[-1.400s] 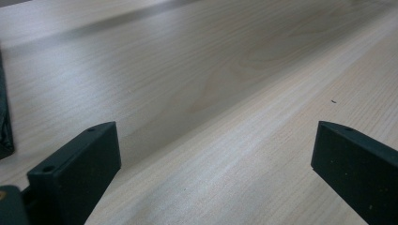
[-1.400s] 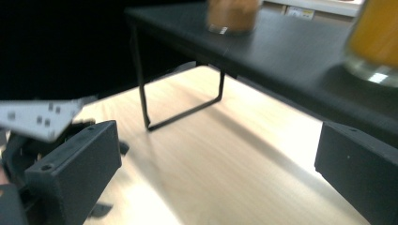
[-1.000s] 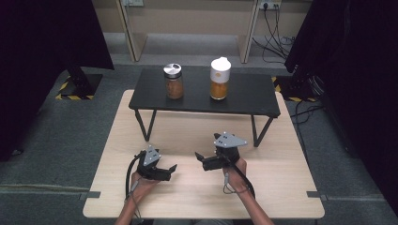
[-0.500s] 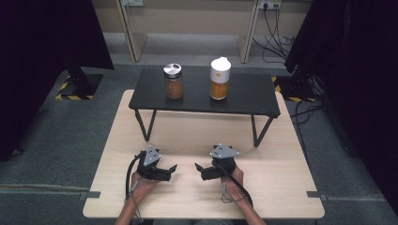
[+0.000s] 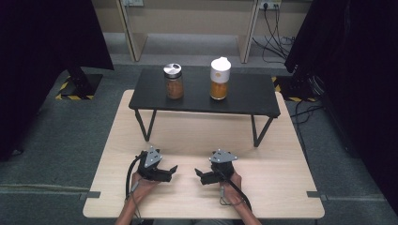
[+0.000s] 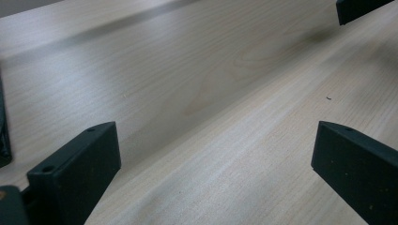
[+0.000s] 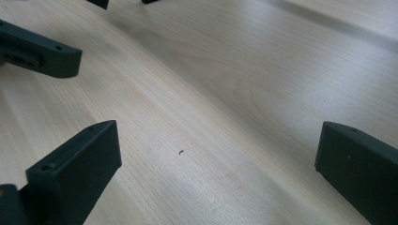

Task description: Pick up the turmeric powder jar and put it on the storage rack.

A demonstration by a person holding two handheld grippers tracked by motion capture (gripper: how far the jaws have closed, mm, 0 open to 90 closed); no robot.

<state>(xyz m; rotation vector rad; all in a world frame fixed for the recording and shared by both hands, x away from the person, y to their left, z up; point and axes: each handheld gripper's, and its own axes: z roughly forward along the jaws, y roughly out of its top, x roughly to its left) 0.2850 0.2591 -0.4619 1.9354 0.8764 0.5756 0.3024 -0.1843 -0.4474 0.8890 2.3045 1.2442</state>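
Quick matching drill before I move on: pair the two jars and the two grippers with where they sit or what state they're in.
Things:
1. silver-lidded jar
2. white-lidded jar
3. left gripper
4. black stand

Places or states:
A. on the stand's right half
B. open, low over the wooden table, jaws pointing at the right gripper
C. on the stand's left half
D. stands on the wooden table's far part, carrying both jars

Pairs: 1-C, 2-A, 3-B, 4-D
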